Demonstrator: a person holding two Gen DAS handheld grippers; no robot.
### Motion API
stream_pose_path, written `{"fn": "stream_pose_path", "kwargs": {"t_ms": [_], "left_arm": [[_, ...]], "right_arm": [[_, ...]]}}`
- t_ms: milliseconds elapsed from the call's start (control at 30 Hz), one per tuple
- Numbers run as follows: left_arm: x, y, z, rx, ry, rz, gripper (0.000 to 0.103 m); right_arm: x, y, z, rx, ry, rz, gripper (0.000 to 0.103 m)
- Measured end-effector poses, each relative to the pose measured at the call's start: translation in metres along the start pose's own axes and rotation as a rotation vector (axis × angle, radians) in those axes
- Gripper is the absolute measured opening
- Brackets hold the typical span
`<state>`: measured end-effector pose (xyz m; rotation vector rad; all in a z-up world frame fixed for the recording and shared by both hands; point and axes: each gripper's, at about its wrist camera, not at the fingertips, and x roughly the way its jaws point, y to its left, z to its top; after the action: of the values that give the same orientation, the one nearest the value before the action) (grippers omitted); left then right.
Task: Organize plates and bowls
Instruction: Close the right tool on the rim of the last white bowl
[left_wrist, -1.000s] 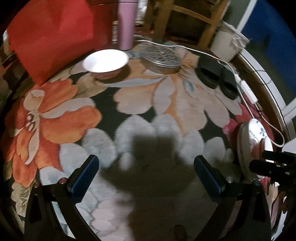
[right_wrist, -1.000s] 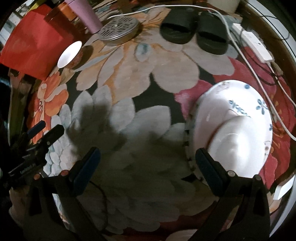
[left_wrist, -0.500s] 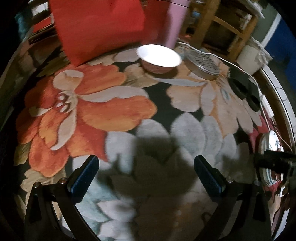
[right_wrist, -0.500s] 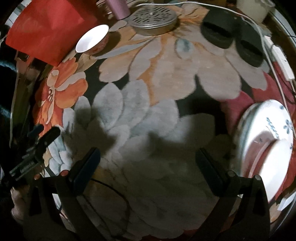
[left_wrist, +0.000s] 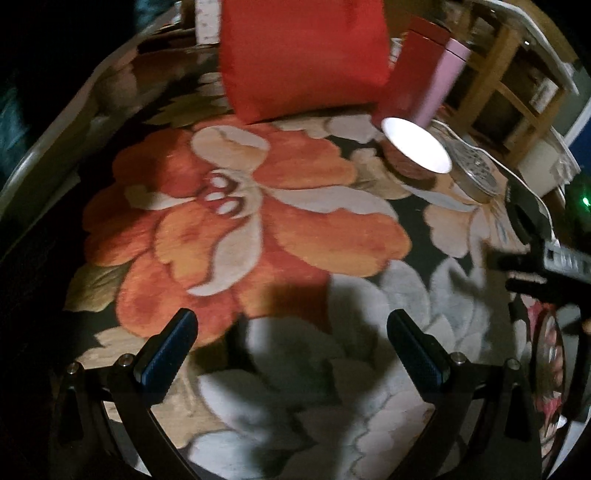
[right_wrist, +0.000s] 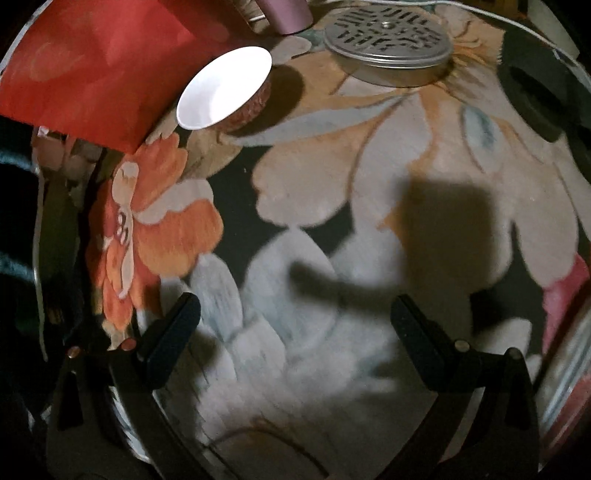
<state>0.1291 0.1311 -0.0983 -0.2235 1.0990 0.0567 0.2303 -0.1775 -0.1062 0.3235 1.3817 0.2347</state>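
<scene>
From the left wrist, the left gripper (left_wrist: 291, 347) hangs with its jaws spread wide and empty above a flowered rug (left_wrist: 258, 221). A white bowl (left_wrist: 415, 149) sits on the rug far ahead, beside a round metal lid (left_wrist: 476, 170) and in front of a red bag (left_wrist: 303, 55). At the right edge the right gripper (left_wrist: 517, 273) pokes in.

From the right wrist, the right gripper (right_wrist: 295, 325) is likewise agape, holding nothing. The bowl (right_wrist: 225, 88) lies up left by the red bag (right_wrist: 92, 66), the metal lid (right_wrist: 388, 40) just beyond.
</scene>
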Motion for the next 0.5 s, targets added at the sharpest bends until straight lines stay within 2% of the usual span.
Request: {"fn": "stream_pose_path", "kwargs": {"t_ms": [167,367,467,500], "left_arm": [[0.0,0.024,-0.008,-0.014,0.01,0.02,0.103],[-0.001,0.045,-0.018,-0.023,0.018,0.029,0.103],[-0.002,0.054,-0.02,-0.038,0.019,0.029,0.103],[-0.002,0.057,-0.021,-0.042,0.019,0.027,0.103]], "right_arm": [[0.015,0.001,0.033,0.115,-0.028,0.058,0.103],[0.027,0.013,0.077,0.231,-0.117,0.116,0.101],[0.035,0.022,0.091,0.241,-0.144,0.117,0.088],[0.039,0.025,0.095,0.248,-0.148,0.109,0.081]]}}
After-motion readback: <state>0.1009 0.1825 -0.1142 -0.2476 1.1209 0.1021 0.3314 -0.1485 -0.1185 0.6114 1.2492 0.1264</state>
